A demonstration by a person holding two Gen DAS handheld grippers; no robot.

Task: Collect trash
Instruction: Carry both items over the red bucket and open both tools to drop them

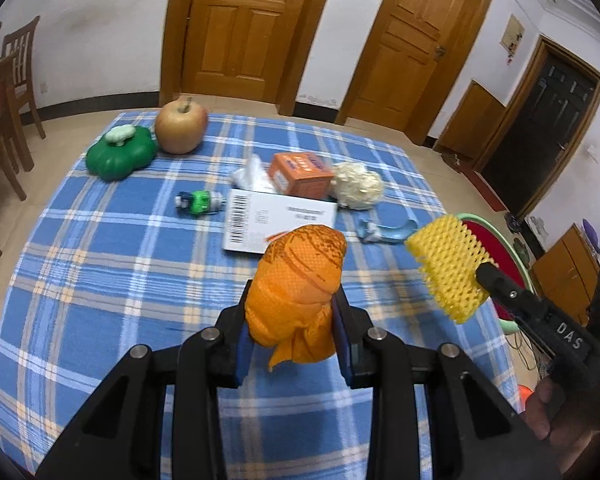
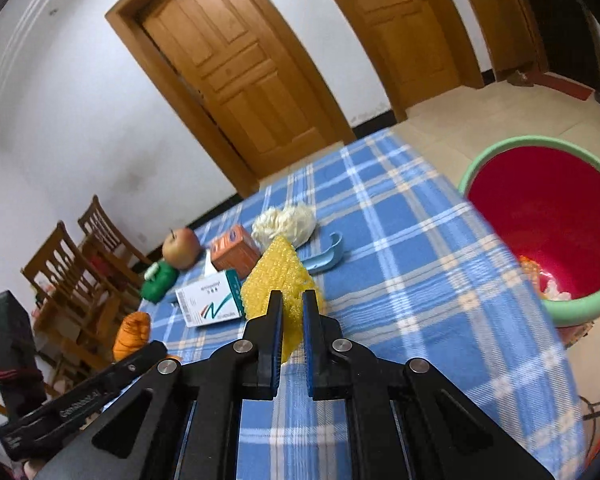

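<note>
A: Two items in hand, listed left to right. Item one?

B: Left gripper (image 1: 292,316): fingers clamped on a wad of orange mesh (image 1: 298,292). The wad stands up and forward out of the jaws, long axis roughly along the fingers, its knotted tail hanging below them. It hovers over the checked tablecloth (image 1: 120,264).

A: Item two?

B: Right gripper (image 2: 291,316): fingers closed on a yellow foam net (image 2: 276,276). The net's long axis runs along the fingers and points ahead, toward the clutter past the tips.

A: Where does the red bin (image 2: 496,160) lie?

B: Off the table edge, forward and to the right of the right gripper, mouth open upward, some scraps already at the bottom. Seen from the left gripper, its rim shows just behind the yellow net, further right again.

A: Nearer hand?

B: The right, by my judgement. The move likely turns on swinging the net rightward over the rim before letting go; the left has to cross more table.

A: Unclaimed stock ahead of the tips?

B: White carton (image 1: 280,220), orange box (image 1: 300,174), pale fluffy ball (image 1: 358,186), blue scrap (image 1: 388,230), small green bottle (image 1: 200,201), apple (image 1: 180,126), green container (image 1: 120,154).
</note>
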